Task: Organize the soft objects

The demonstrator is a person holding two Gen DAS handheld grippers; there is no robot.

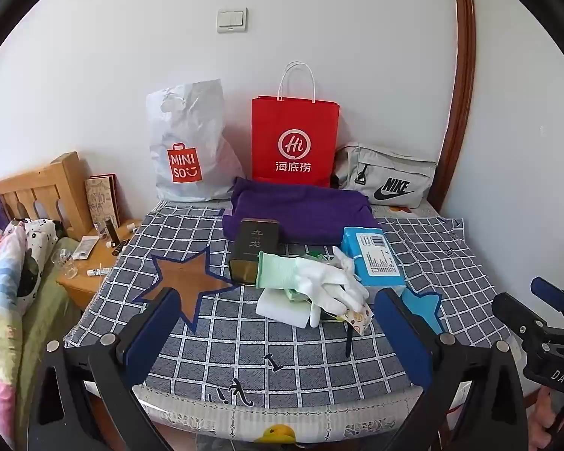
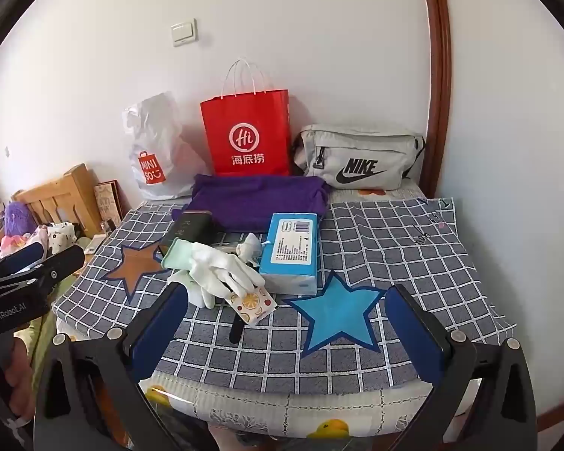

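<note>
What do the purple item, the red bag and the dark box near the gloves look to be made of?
Purple item: soft knit or fleece fabric, matte, folded. Red bag: stiff paper, crisp edges, twisted cord handles. Dark box: possibly metal tin; slight sheen, uncertain.

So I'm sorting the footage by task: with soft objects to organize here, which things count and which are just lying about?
Belongs to the job:
white gloves
purple cloth
blue tissue pack
white sponge

Just lying about:
dark tin
red paper bag
Miniso bag
Nike pouch
fruit-print packet
</note>
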